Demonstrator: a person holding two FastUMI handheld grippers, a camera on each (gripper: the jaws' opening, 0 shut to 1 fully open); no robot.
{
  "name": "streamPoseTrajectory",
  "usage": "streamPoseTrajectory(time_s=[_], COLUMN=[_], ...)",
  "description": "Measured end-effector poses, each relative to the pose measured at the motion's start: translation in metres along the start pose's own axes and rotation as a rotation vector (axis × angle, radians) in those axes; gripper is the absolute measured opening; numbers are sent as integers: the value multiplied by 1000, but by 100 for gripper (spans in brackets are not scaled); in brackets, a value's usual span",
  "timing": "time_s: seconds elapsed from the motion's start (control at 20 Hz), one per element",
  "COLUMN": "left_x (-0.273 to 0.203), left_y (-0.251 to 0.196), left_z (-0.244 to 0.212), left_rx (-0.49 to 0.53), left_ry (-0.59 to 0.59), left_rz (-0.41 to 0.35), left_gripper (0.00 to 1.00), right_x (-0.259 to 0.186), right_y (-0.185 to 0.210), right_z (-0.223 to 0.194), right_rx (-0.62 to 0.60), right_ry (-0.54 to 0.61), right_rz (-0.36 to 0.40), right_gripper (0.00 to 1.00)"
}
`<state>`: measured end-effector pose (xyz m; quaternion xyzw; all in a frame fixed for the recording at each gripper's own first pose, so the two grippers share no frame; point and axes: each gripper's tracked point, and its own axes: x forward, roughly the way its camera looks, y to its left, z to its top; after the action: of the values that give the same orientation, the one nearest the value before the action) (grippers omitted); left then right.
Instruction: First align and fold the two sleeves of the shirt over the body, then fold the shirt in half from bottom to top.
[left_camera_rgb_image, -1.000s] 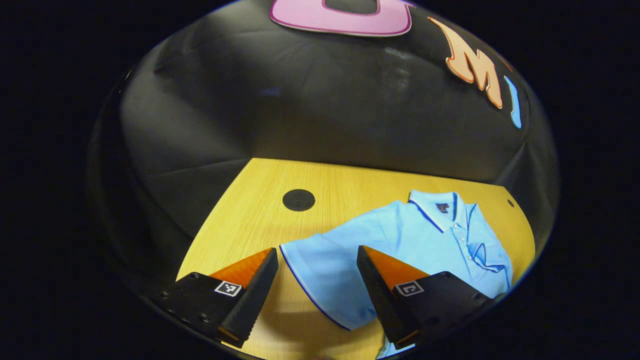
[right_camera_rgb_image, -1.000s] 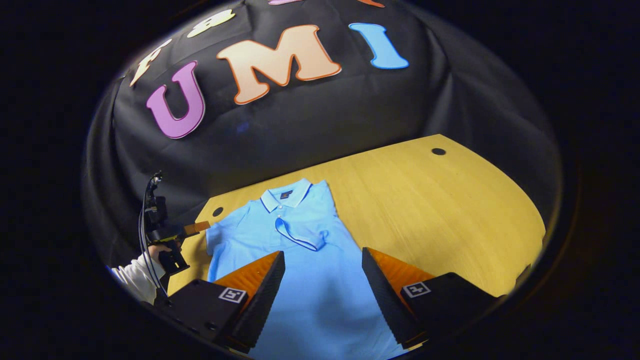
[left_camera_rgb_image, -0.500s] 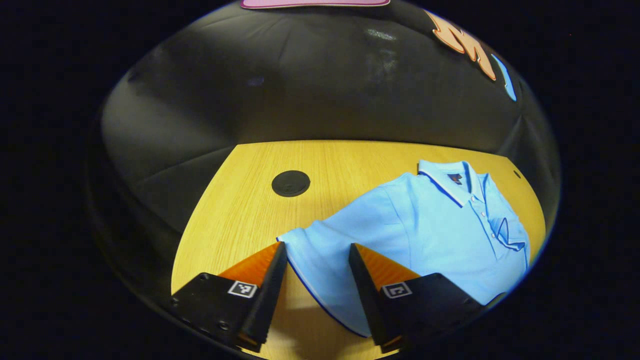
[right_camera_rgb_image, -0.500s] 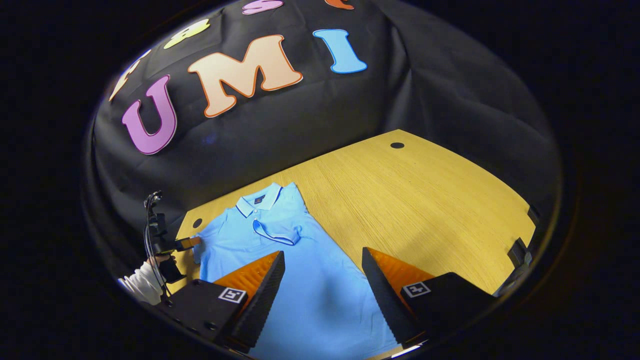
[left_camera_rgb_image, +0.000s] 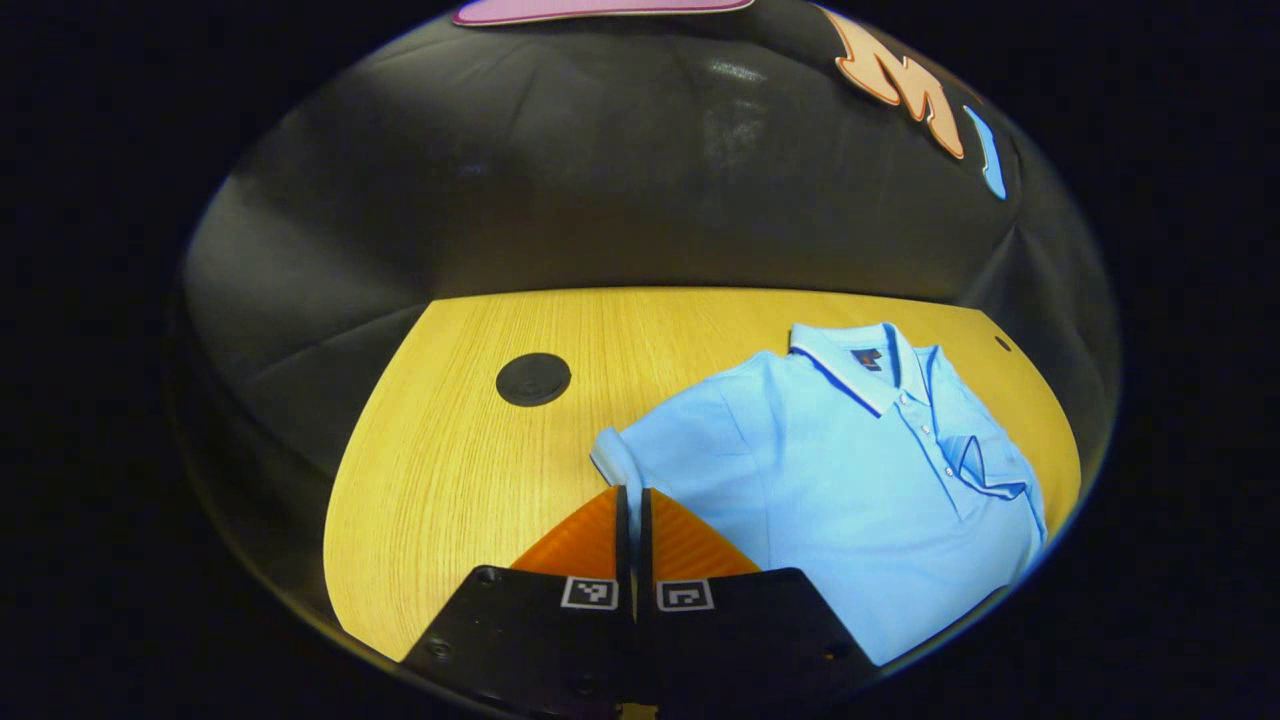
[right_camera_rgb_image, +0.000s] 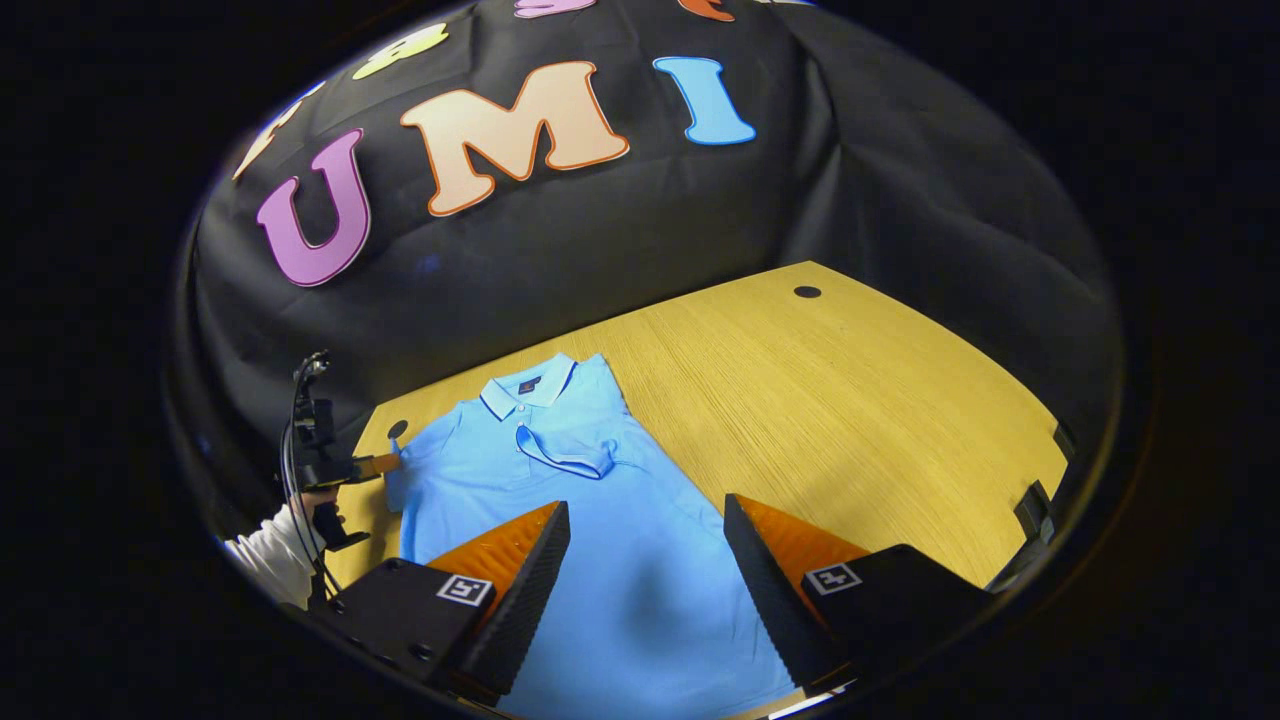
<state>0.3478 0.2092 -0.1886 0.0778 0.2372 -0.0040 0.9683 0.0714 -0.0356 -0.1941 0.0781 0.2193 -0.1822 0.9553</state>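
A light blue polo shirt (left_camera_rgb_image: 850, 470) with dark-trimmed collar is laid flat on the yellow wooden table (left_camera_rgb_image: 450, 460), collar toward the booth wall. One sleeve (right_camera_rgb_image: 565, 455) is already folded across the chest. The other sleeve's edge (left_camera_rgb_image: 612, 468) is pinched by the left gripper (left_camera_rgb_image: 631, 500), its fingers clamped together. The right gripper (right_camera_rgb_image: 645, 570) is held with fingers spread wide above the shirt's lower body. Bare tabletop is seen beyond the shirt's side, out to the table's curved edge and a round black grommet (left_camera_rgb_image: 533, 379).
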Motion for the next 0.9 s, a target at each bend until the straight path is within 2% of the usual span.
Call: streamPoseTrajectory(time_s=[0.15, 0.3, 0.55, 0.7, 0.8, 0.9], left_x=[-10, -7, 6, 7, 0, -12], left_y=[-32, -88, -168, -194, -206, -205], left_z=[37, 54, 38, 22, 16, 15], left_rx=[66, 101, 100, 98, 102, 107], left_ry=[-74, -95, -38, 3, 10, -7], left_rz=[-33, -115, -236, -277, -295, -286], left_gripper=[0, 0, 0, 5, 15, 57], right_x=[-3, -6, -16, -23, -27, -33], right_y=[-4, -10, -20, -25, -26, -28], right_z=[1, 3, 5, 0, -6, -11], right_rx=[-9, 7, 22, 19, 16, 5], right_ry=[-8, -22, -50, -50, -47, -46], right_rz=[-5, -17, -46, -54, -51, -44], right_gripper=[98, 98, 97, 97, 98, 98])
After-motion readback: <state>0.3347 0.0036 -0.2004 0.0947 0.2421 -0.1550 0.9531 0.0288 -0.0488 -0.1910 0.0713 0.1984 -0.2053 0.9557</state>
